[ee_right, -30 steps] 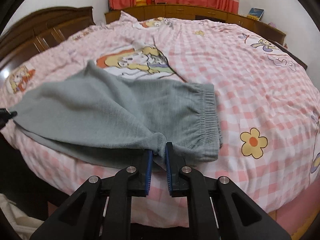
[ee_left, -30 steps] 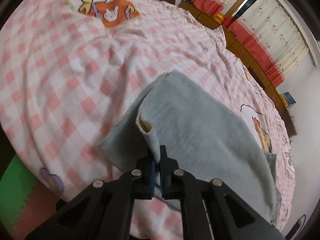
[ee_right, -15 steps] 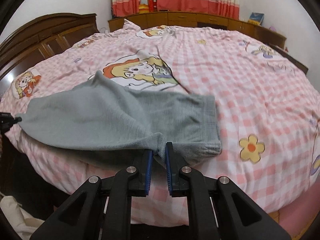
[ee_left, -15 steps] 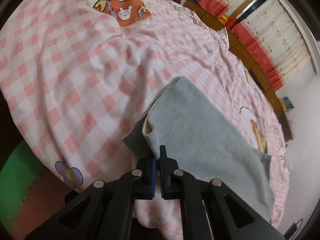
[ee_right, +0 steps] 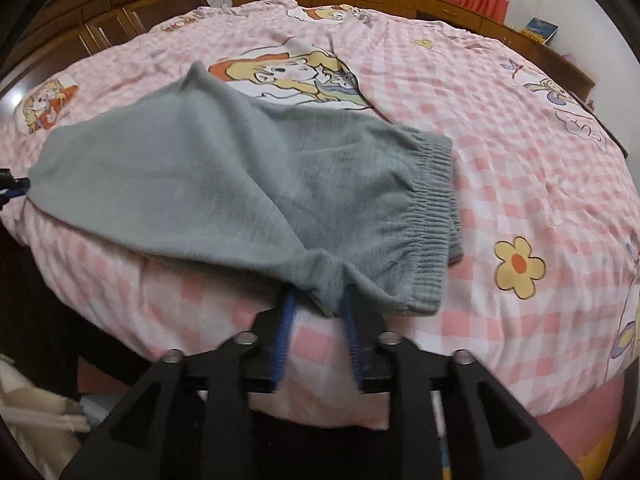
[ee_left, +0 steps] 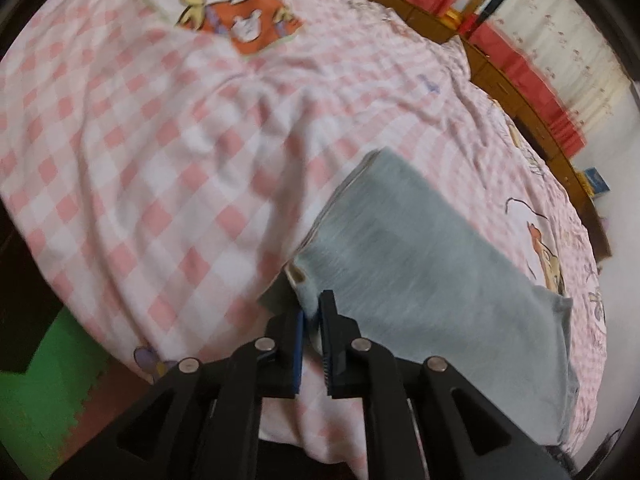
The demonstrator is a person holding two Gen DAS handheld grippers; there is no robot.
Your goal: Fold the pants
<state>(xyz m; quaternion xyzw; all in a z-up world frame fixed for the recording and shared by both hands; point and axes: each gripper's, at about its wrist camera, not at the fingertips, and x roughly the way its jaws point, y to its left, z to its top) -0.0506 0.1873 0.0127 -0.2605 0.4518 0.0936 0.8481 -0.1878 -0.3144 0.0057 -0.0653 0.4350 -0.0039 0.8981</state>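
Grey pants (ee_right: 224, 168) lie folded lengthwise on the pink checked bed, elastic waistband (ee_right: 430, 216) to the right. In the left wrist view the pants (ee_left: 420, 264) stretch away from me, leg hem nearest. My left gripper (ee_left: 312, 312) has its jaws slightly parted with the hem corner between the pads. My right gripper (ee_right: 318, 304) has opened; the bunched waist corner sits loose between its blue pads (ee_right: 286, 320). The left gripper's tip also shows at the far left of the right wrist view (ee_right: 10, 190).
The bed (ee_right: 500, 128) has a pink checked sheet with cartoon prints. A dark wooden headboard (ee_right: 100, 12) and low cabinets with red-trimmed curtains (ee_left: 532, 76) line the walls. A green and red floor mat (ee_left: 44, 392) lies beside the bed.
My right gripper's jaws have spread apart and let go of the waist corner. My left gripper's jaws have parted a little. The pants have settled down onto the bed.
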